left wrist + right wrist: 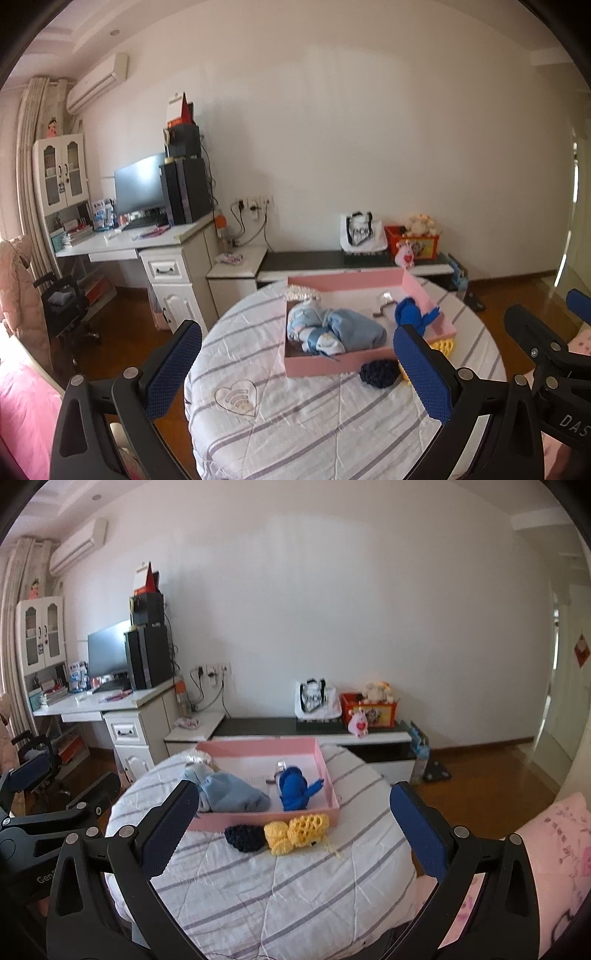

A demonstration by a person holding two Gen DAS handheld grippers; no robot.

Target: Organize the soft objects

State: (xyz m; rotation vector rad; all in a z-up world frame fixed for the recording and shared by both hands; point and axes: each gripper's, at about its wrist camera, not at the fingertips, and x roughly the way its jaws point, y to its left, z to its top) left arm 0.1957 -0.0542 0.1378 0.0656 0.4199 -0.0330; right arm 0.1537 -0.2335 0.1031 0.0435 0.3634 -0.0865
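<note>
Both hand-held grippers, left and right, gape wide, holding nothing. Pink box on bed holds light-blue bundle and blue knit; navy knit and yellow knit lie just outside its near wall.

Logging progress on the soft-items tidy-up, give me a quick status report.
Left claw and right claw open, empty. Yellow knit and navy knit outside pink box; blue ones inside. Path clear.
</note>
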